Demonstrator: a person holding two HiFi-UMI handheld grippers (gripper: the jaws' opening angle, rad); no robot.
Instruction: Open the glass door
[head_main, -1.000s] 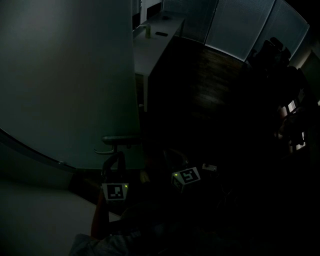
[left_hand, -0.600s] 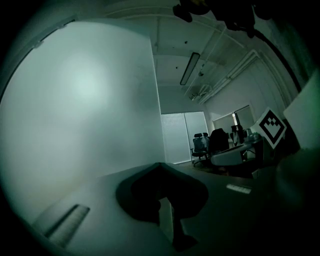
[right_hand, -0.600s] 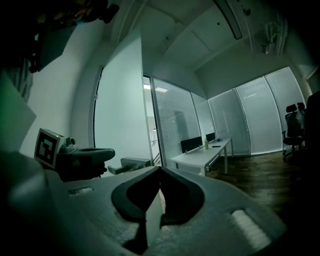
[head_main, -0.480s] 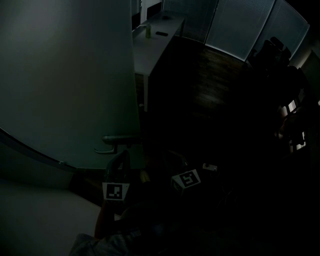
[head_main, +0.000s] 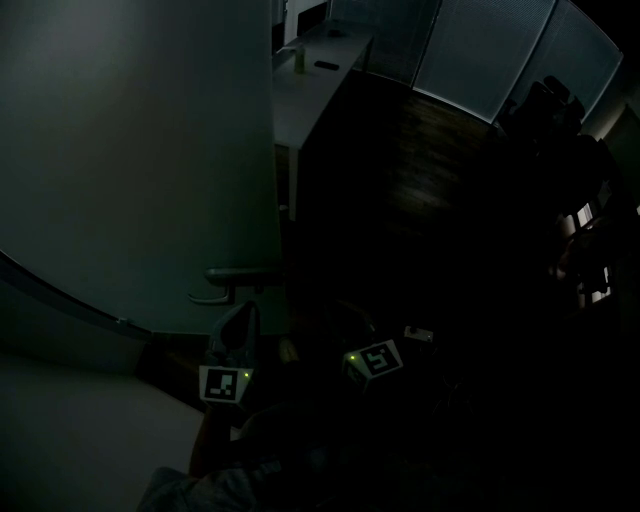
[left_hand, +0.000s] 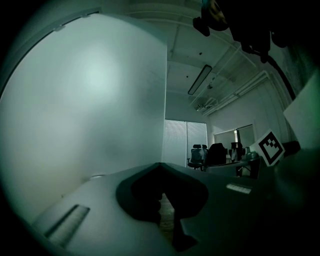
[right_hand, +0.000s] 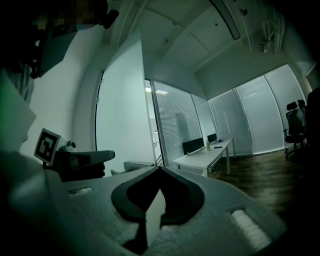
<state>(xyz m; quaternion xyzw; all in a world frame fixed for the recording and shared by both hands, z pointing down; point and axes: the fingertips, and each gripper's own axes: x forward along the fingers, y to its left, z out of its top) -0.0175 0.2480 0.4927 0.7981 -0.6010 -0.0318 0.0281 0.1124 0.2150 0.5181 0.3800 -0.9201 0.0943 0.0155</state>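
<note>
Grey left gripper (left_hand: 160, 165), jaws together and empty, is nearer the target than the right gripper (right_hand: 160, 168), also closed on nothing. Just beyond its tips, the door handle (head_main: 243, 277) runs left-right at the frosted glass door (head_main: 140, 160)'s right edge.

Glass door (head_main: 140, 170) is reading frosted pale grey-green. Your left marker cube (head_main: 225, 384) and right marker cube (head_main: 373, 357) are showing black squares on white. Ahead of your right fingers (right_hand: 180, 197), you are seeing a white desk (right_hand: 205, 156) and dark brown plank floor (right_hand: 260, 175).
</note>
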